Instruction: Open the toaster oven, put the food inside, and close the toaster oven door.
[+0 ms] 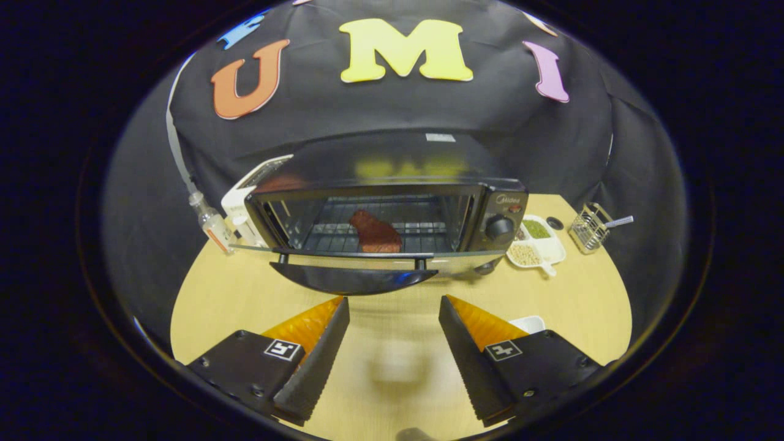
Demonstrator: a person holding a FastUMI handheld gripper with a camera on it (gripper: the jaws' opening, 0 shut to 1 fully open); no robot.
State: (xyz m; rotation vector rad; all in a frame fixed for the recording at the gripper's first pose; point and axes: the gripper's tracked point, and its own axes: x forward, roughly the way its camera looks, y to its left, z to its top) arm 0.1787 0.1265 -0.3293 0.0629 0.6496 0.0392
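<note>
We hold the tool (394,318) with its fingers spread wide apart and nothing between them, low over the counter (233,306). Straight ahead of the fingers sits the toaster oven (392,208), its glass door (355,269) dropped flat toward us, hinge line and handle running crosswise to our approach. The food (375,234), a reddish slab that looks like meat, already lies on the rack inside the toaster oven, left of centre, its long axis slanting back-left to front-right. To our eye, closing calls for coming under the door's front lip and lifting.
</note>
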